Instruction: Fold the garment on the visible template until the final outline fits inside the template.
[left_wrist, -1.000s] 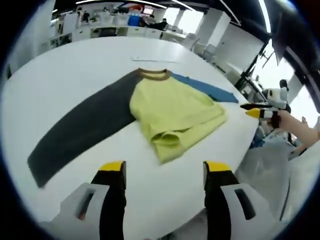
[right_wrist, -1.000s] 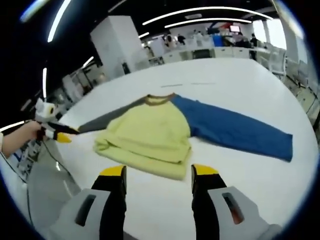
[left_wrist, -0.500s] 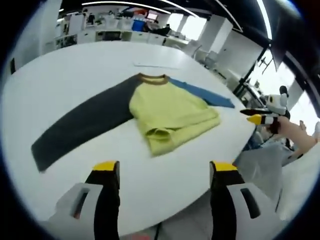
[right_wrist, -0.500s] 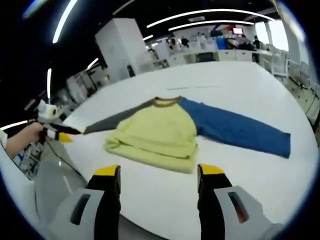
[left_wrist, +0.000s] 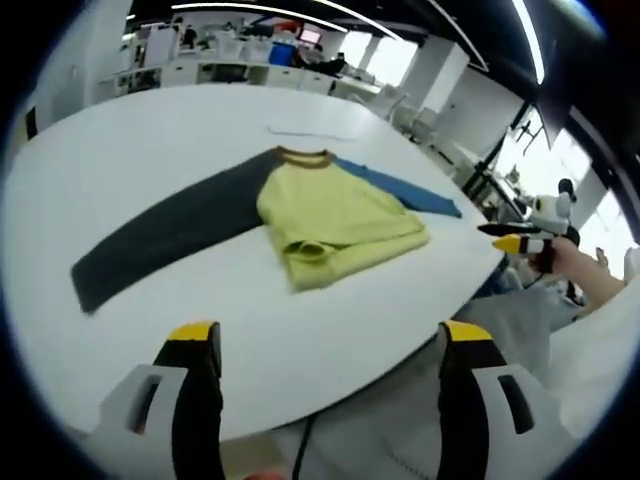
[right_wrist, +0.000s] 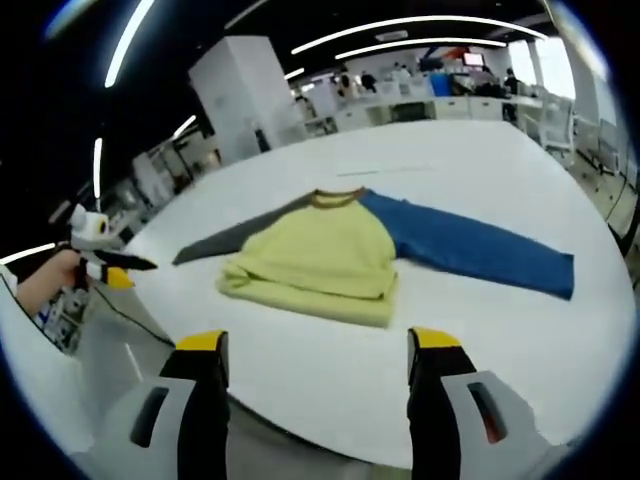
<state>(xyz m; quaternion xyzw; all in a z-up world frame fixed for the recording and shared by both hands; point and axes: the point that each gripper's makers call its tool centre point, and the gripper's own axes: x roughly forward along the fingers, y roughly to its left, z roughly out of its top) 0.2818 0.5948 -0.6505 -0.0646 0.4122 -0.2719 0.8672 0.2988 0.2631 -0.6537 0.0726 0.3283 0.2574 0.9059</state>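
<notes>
Over the last second we have drawn both hand-held grippers, left (left_wrist: 325, 345) and right (right_wrist: 315, 350), back past the tabletop (left_wrist: 150, 130) edge, jaws spread and empty. The shirt (right_wrist: 320, 255) lies mid-tabletop, yellow body folded up; earlier it sat larger in both views. Both sleeves (right_wrist: 480, 250) remain outstretched, so folding looks unfinished

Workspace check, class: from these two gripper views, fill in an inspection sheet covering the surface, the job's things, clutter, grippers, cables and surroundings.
Surface: white table, bare around the garment.
Job's things: shirt lies flat; yellow body folded up from the hem, dark grey sleeve and blue sleeve spread out. Faint template line beyond the collar.
Clutter: nothing seen.
Grippers: left gripper and right gripper open, empty, off the shirt.
Cables: nothing seen.
Surroundings: open office with desks, ceiling strip lights.
</notes>
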